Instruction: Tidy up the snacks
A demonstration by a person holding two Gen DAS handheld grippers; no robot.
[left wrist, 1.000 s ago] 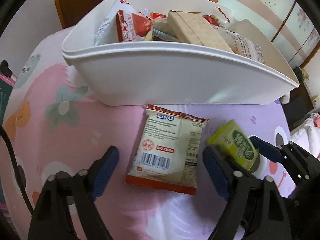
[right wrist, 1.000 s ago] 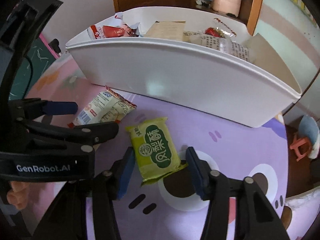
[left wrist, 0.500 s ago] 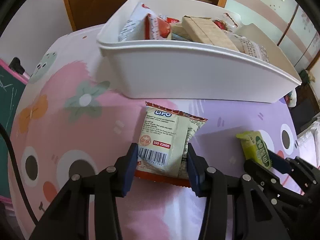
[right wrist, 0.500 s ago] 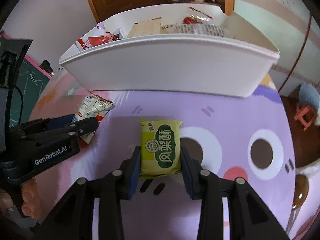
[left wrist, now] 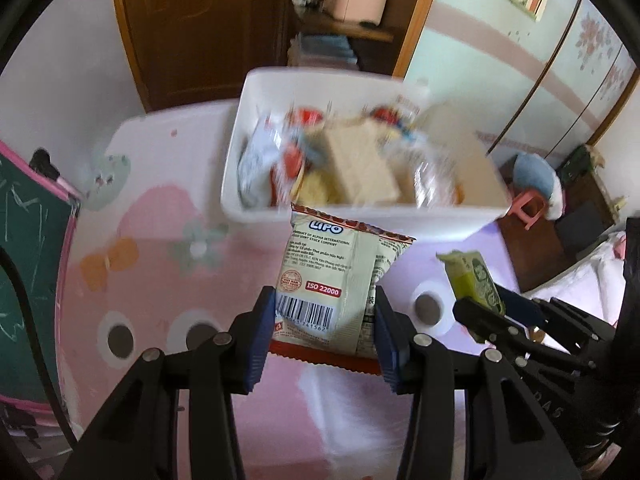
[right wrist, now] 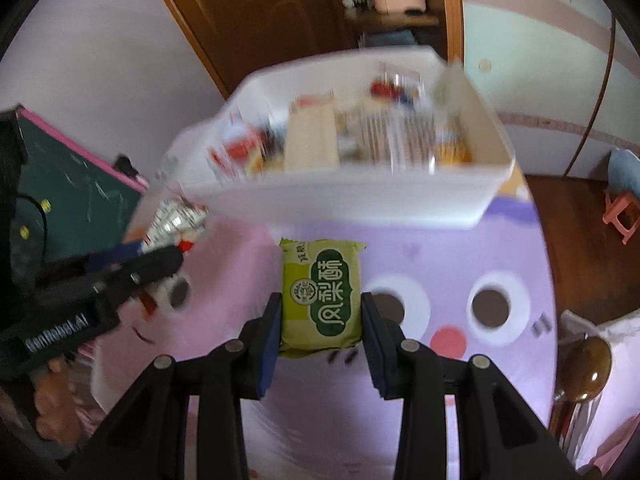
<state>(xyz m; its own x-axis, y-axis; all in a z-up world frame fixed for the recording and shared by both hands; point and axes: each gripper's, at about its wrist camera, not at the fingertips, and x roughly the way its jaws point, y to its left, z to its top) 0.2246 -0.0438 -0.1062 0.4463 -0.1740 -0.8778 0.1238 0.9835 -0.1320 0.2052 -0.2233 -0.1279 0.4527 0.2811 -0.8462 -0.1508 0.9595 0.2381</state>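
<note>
My left gripper (left wrist: 325, 322) is shut on a cream LiPO snack packet (left wrist: 334, 288) with a red bottom edge and a barcode, lifted off the cartoon-printed table top. My right gripper (right wrist: 320, 316) is shut on a green pineapple-cake packet (right wrist: 320, 298), also held in the air. Beyond both stands a white plastic bin (left wrist: 400, 222) (right wrist: 360, 200), blurred, filled with several snack packets and a tan box. In the left wrist view the green packet (left wrist: 472, 276) and the right gripper show at the right. In the right wrist view the LiPO packet (right wrist: 176, 222) and the left gripper show at the left.
The table cover (right wrist: 460, 256) is pink and purple with cartoon faces. A green chalkboard (left wrist: 24, 240) stands at the left edge. A wooden door (left wrist: 200, 28), a shelf, a small pink stool (right wrist: 622, 216) on the floor and a wooden chair knob (right wrist: 588, 368) lie around.
Both grippers closed on their packets and lifted them off the table. The bin now appears lower and farther away, with its contents visible from above.
</note>
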